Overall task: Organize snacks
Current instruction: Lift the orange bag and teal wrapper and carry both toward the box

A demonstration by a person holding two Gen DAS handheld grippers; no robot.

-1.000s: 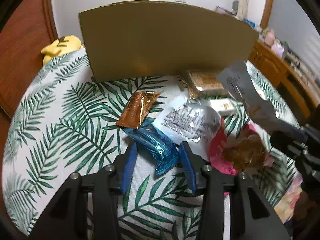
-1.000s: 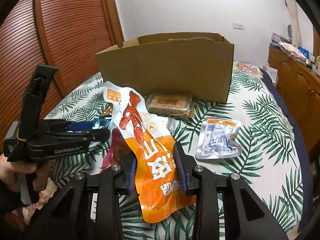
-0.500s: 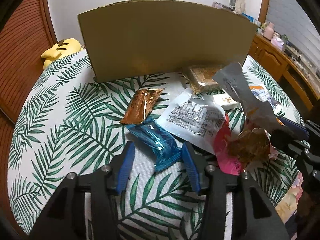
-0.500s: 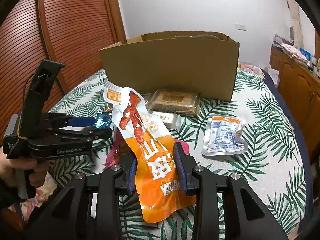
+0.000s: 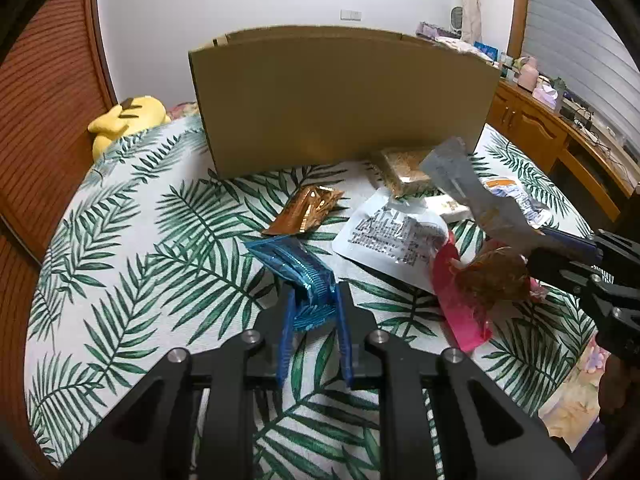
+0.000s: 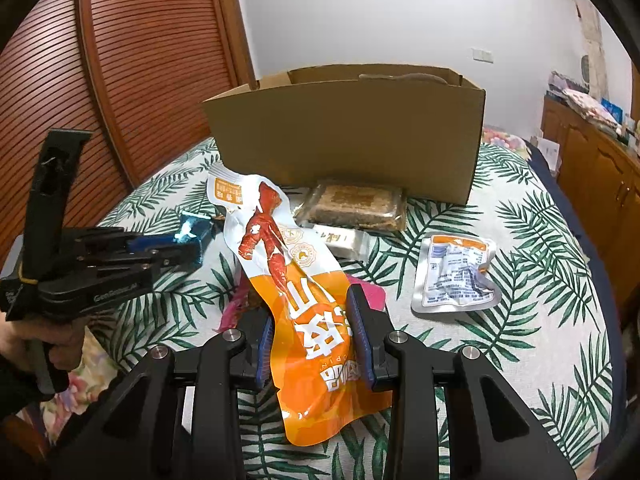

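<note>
Left gripper [image 5: 314, 312] now closed on blue packet [image 5: 296, 268], orange pouch [image 6: 308, 300] in right gripper [image 6: 312, 320]

Dim, warm indoor light, soft shadows, strong fisheye bending, dark vignetted corners

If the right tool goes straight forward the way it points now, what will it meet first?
Probably the cardboard box. The right tool, shut on the orange pouch, points at its near wall. The brown snack block lies lower on that line, so depth and height are unclear.
</note>
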